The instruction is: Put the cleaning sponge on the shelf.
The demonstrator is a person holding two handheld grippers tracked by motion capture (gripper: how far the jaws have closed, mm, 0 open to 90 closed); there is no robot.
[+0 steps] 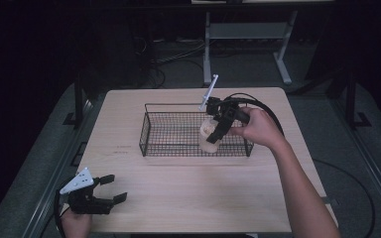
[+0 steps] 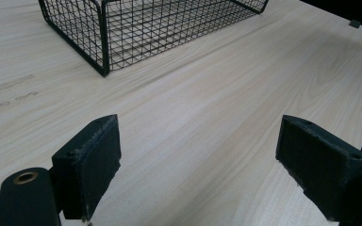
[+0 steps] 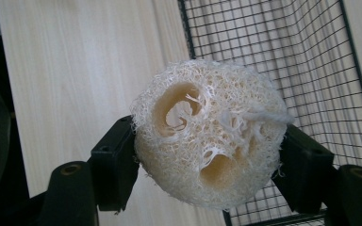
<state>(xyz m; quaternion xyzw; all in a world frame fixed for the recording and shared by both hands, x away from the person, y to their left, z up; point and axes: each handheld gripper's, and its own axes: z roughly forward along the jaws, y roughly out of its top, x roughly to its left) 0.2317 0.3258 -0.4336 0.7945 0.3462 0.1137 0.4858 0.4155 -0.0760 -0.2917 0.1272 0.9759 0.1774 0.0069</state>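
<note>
- Table (image 1: 188, 198): light wood top. Its near half is bare between the basket and the front edge.
- Wire basket (image 1: 151, 130): black mesh, rectangular, standing on the far half of the table, well in from the left, right and far edges. A strip of bare wood runs along each of its sides; the strip on the right is the narrowest.
- Basket walls: upright, with a plain rim. In the left gripper view one corner of the basket (image 2: 104, 56) stands ahead of the jaws, apart from them, with open wood between.
- Left gripper (image 1: 113, 188): low at the near left corner of the table, close to the front and left edges, held by the left hand (image 1: 75, 224). Its jaws stand wide apart with nothing between them.
- Right gripper (image 1: 213, 133): held by the right hand (image 1: 258, 128) over the right part of the basket, jaws pointing down.
- Sponge (image 3: 207, 132): a pale, fibrous loofah piece with two hollow channels showing at its end. The right gripper's jaws are clamped on it, one pad pressing each side.
- Position of the sponge (image 1: 209, 134): over the right end of the basket, near its right wall. Whether it touches the basket floor cannot be told.
- Right gripper view: the mesh lies behind the sponge to one side and bare table to the other.
</note>
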